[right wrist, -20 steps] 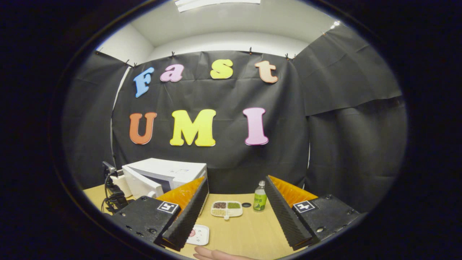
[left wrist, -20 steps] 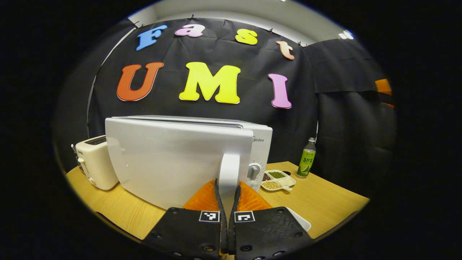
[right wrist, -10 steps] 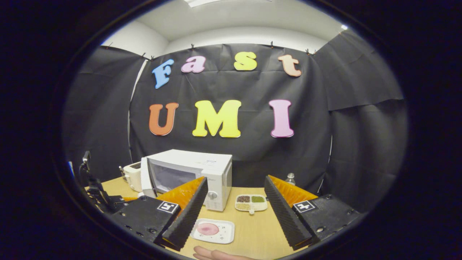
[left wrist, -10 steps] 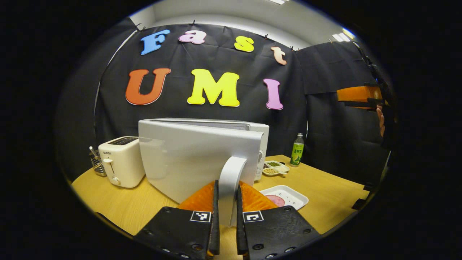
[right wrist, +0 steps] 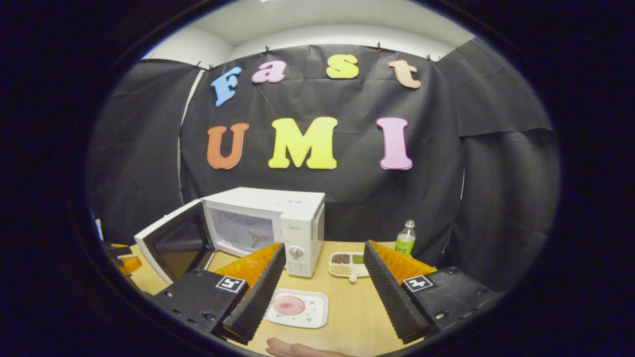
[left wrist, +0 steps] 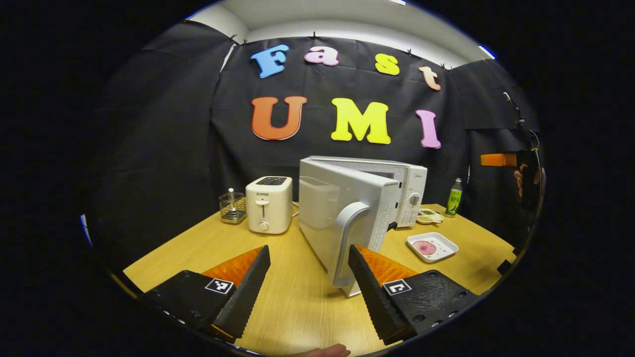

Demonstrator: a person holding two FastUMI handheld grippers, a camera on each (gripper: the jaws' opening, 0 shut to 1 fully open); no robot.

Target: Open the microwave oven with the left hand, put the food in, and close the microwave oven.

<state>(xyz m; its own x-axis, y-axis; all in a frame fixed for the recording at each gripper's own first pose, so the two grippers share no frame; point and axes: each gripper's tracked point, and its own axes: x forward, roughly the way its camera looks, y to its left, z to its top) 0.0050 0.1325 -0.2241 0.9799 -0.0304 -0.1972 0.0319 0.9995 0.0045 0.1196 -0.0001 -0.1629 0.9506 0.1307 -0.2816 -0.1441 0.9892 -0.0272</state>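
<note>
Looking along the left gripper [left wrist: 307, 277], its fingers are spread wide with nothing held, close by the handle [left wrist: 347, 238] of the microwave door [left wrist: 342, 208], which stands ajar. A nudge from the right finger could swing that door back. Food sits on a white tray [left wrist: 432, 246] at the right of the worktop [left wrist: 198, 253].

In the right gripper view, the right gripper [right wrist: 322, 282] is wide too — the tray [right wrist: 297, 307] lies near, the microwave [right wrist: 263, 223] far left. A shallow grip on the tray's low rim could tip the food. Writing on the microwave and the bottle [right wrist: 405, 239] is too small to read.
</note>
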